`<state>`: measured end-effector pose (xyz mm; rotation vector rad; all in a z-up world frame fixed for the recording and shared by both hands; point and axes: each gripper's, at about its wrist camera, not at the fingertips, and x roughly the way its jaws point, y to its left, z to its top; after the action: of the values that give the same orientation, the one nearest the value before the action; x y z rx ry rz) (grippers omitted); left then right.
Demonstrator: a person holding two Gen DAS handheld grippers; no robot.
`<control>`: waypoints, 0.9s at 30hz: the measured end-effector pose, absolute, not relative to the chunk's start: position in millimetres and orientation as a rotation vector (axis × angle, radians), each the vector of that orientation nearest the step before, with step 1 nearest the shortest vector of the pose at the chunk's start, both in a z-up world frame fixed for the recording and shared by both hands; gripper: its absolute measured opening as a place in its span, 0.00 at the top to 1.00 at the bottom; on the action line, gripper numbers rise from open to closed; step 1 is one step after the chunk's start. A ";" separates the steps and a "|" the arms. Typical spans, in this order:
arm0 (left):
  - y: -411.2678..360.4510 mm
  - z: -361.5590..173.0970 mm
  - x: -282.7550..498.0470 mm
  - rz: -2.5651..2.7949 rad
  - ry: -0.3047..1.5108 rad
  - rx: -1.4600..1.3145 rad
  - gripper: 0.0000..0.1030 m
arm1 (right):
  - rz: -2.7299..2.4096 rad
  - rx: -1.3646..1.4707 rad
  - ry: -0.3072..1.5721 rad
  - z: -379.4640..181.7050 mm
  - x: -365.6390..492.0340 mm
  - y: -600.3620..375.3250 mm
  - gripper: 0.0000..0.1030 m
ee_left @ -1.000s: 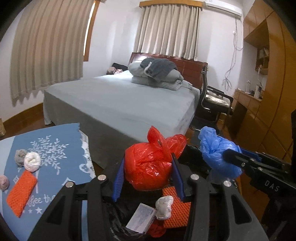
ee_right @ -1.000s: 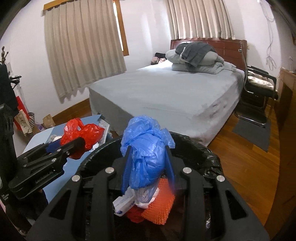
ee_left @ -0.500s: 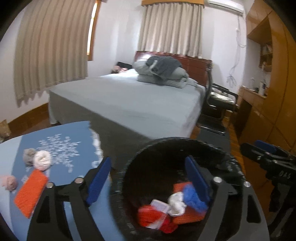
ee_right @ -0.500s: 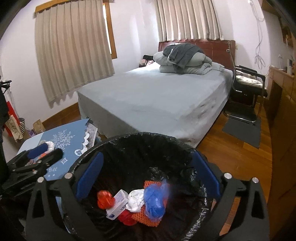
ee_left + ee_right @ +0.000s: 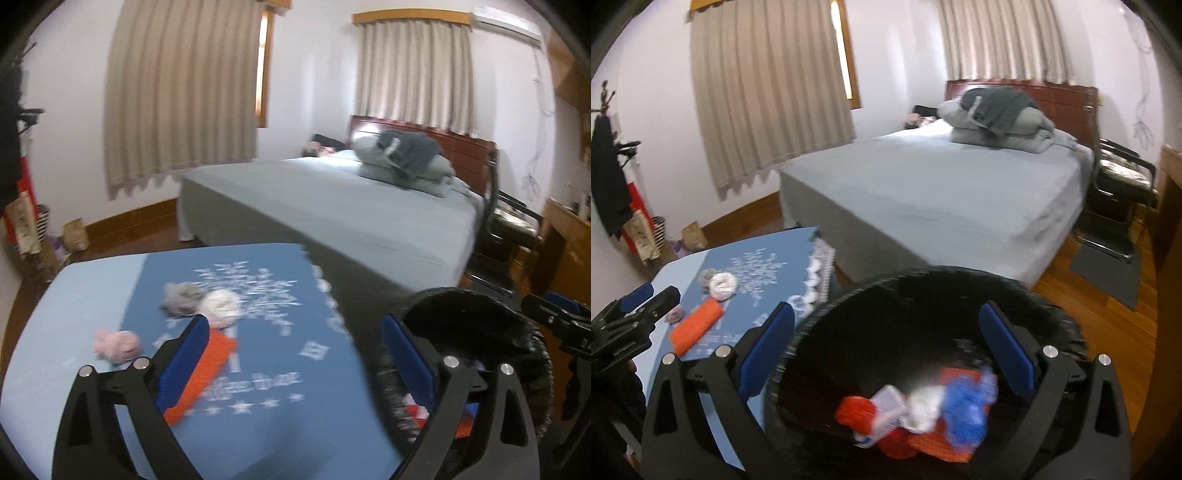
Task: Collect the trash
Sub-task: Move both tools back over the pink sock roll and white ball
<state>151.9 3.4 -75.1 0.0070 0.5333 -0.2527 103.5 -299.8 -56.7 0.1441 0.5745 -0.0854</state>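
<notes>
At the far left of the room a dark garment hangs on a coat stand (image 5: pixel 607 177), with paper bags (image 5: pixel 646 236) on the wooden floor below it against the white wall. Next comes the low table (image 5: pixel 88 295), covered by a blue cloth with a white snowflake print (image 5: pixel 280 332). On the cloth lie a pink wad (image 5: pixel 116 343), a grey wad (image 5: pixel 181 299) touching a white wad (image 5: pixel 221 306), and an orange knitted piece (image 5: pixel 207 373) just in front of them. The left gripper (image 5: pixel 291 358) hangs above this cloth; its jaws have just been opening and now stand wide apart with nothing between them. Beige curtains (image 5: pixel 768 92) cover the window behind, and a grey-sheeted bed (image 5: pixel 942 184) with folded bedding (image 5: pixel 993 114) at its wooden headboard fills the middle of the room. To the right of the table stands the black-lined bin (image 5: pixel 960 280), with the right gripper (image 5: pixel 886 347) released and empty over its mouth. Inside lie a red bag (image 5: pixel 855 410), a small white box (image 5: pixel 886 406), a white wad (image 5: pixel 923 402), a blue bag (image 5: pixel 967 406) and orange mesh (image 5: pixel 938 446). A black chair (image 5: pixel 1123 177) and a dark mat (image 5: pixel 1108 273) sit at the far right. Both views are motion-blurred, so the cloth's lettering cannot be read, and the gripper frames hide the near rim of the bin.
</notes>
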 end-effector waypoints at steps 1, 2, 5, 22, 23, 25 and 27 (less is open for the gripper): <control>8.7 -75.5 152.5 -0.240 0.533 0.005 0.10 | -0.067 0.138 0.576 -56.0 109.1 -291.7 0.05; 17.4 -75.8 153.8 -0.219 0.532 0.002 0.10 | -0.051 0.132 0.576 -55.2 113.8 -284.8 0.05; 40.2 -77.6 158.2 -0.164 0.533 -0.009 0.10 | -0.001 0.111 0.578 -54.7 129.9 -262.1 0.05; 145.0 -123.5 204.4 0.066 0.614 -0.055 0.10 | 0.151 0.088 0.625 -75.9 210.0 -159.5 0.05; 147.9 -128.3 208.3 0.073 0.625 -0.057 0.10 | 0.152 0.082 0.632 -79.6 215.1 -154.4 0.05; 152.4 -136.8 215.2 0.080 0.643 -0.056 0.10 | 0.156 0.077 0.649 -87.0 222.5 -147.6 0.05; 155.0 -143.9 222.4 0.081 0.665 -0.056 0.10 | 0.156 0.074 0.663 -94.0 230.1 -142.5 0.05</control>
<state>222.4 155.0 -143.9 -0.0561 0.6646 0.0809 230.1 -142.5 -94.0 0.0741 0.6631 0.1561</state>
